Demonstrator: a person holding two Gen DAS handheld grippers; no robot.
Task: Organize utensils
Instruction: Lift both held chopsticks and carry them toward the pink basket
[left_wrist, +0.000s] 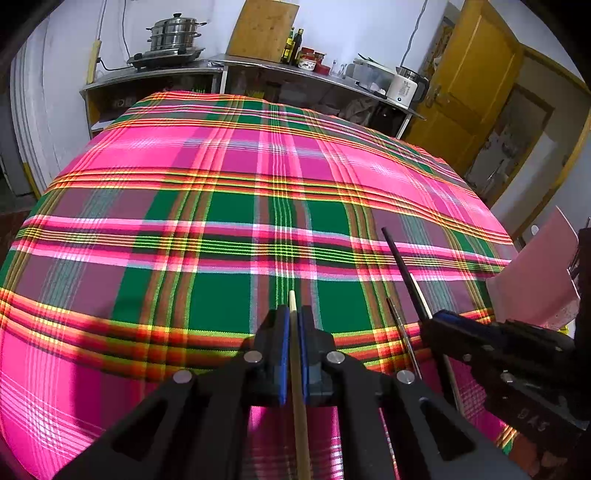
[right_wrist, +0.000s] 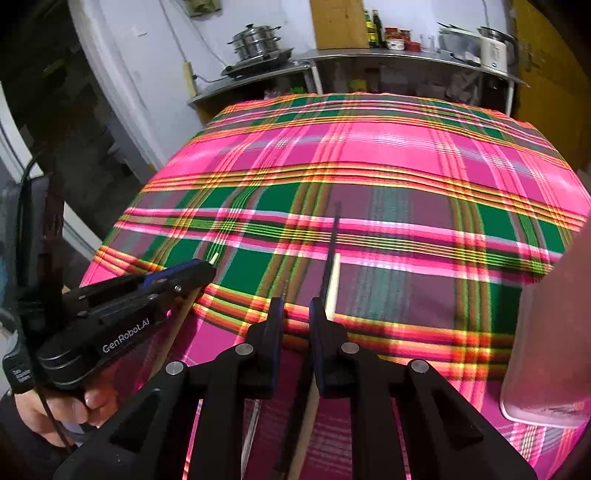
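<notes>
The left gripper (left_wrist: 293, 321) has its blue-padded fingers (left_wrist: 283, 354) pressed together on a pale wooden chopstick (left_wrist: 298, 406), whose light tip pokes out just past the pads above the counter, which is covered by a pink, green and orange plaid cloth (left_wrist: 221, 221). In the right wrist view the same gripper (right_wrist: 207, 271) comes in from the left, held by a person's hand (right_wrist: 74, 410), with the chopstick tip (right_wrist: 213, 259) showing at its front.

The right gripper (right_wrist: 297, 314) has its fingers (right_wrist: 275, 332) partly apart. A thin black stick (right_wrist: 334, 251) and a pale chopstick (right_wrist: 334, 284) run forward beside the right-hand pad; whether the pads actually press on them cannot be told. From the left wrist view these two reach out from the right gripper (left_wrist: 430, 317), and a thin metal rod (left_wrist: 404, 332) lies on the cloth just beside them.

A pink translucent plastic container (right_wrist: 546, 350) stands at the right edge of the cloth.
</notes>
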